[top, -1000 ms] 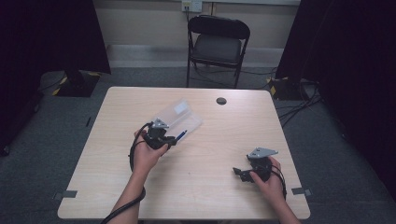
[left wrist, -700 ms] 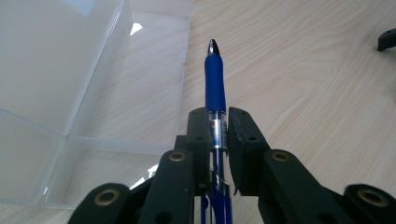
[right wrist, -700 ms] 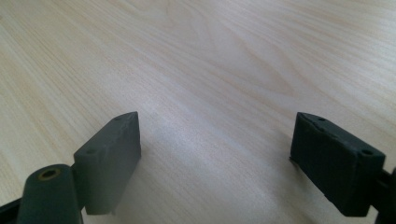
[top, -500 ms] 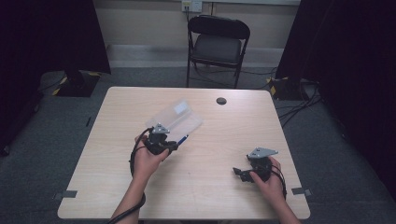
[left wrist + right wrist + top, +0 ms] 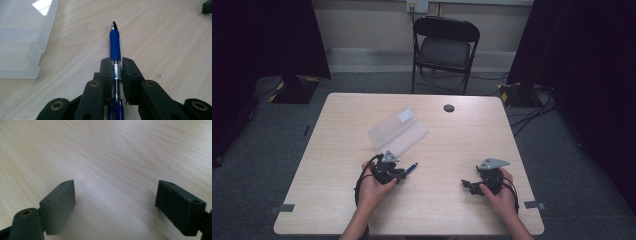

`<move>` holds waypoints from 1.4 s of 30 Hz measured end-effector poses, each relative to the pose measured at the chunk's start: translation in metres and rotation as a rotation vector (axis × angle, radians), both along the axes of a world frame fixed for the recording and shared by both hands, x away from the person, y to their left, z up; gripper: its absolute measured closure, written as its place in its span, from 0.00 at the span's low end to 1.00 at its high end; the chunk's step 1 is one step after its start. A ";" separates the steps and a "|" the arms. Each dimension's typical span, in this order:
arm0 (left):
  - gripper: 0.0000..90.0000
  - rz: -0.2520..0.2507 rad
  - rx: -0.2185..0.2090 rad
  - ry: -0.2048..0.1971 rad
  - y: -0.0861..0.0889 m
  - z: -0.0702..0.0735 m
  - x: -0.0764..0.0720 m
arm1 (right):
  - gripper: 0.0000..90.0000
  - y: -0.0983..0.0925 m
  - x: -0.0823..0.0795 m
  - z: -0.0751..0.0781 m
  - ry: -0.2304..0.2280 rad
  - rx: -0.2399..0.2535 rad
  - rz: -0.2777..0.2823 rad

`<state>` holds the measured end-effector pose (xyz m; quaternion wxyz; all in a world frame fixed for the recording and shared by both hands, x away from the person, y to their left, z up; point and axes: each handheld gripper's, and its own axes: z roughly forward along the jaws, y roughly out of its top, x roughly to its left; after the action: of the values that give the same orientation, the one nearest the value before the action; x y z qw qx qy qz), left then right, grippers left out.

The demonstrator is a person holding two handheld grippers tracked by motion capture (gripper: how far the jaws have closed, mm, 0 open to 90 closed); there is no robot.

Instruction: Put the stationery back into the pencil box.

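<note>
On the pale wood tabletop [image 5: 337, 200], our left hand-held gripper [image 5: 117, 72] is clenched on the blue pen [image 5: 115, 47], low and just beside the clear box [image 5: 398, 131]. We should lay the pen flat before letting go. Our right hand-held gripper [image 5: 116, 207] rests released, jaws wide apart, well off.
</note>
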<state>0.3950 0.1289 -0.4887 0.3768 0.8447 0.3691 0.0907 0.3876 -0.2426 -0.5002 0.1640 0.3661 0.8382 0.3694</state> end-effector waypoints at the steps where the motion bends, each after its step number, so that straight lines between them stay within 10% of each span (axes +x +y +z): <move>1: 0.88 -0.006 0.009 0.001 0.001 0.000 0.000 | 0.17 0.000 0.000 0.000 0.000 0.000 0.000; 9: 0.73 0.048 -0.070 -0.094 0.012 0.018 0.010 | 0.17 0.000 0.000 0.000 0.000 0.000 0.000; 13: 0.71 0.097 -0.010 -0.136 0.027 0.026 0.027 | 0.17 0.000 0.000 0.000 0.000 0.000 0.000; 22: 0.80 0.095 0.068 -0.096 0.030 0.012 0.047 | 0.17 0.000 0.000 0.000 0.000 0.000 0.000; 27: 0.96 0.120 0.047 -0.054 0.036 0.006 0.042 | 0.17 0.000 0.000 0.000 0.000 0.000 0.001; 42: 0.96 0.127 0.042 -0.030 0.061 0.007 -0.009 | 0.17 0.000 0.000 0.000 0.001 -0.001 0.000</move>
<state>0.3859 0.1896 -0.4814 0.3580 0.8258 0.4143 0.1349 0.3876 -0.2427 -0.5001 0.1639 0.3661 0.8384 0.3690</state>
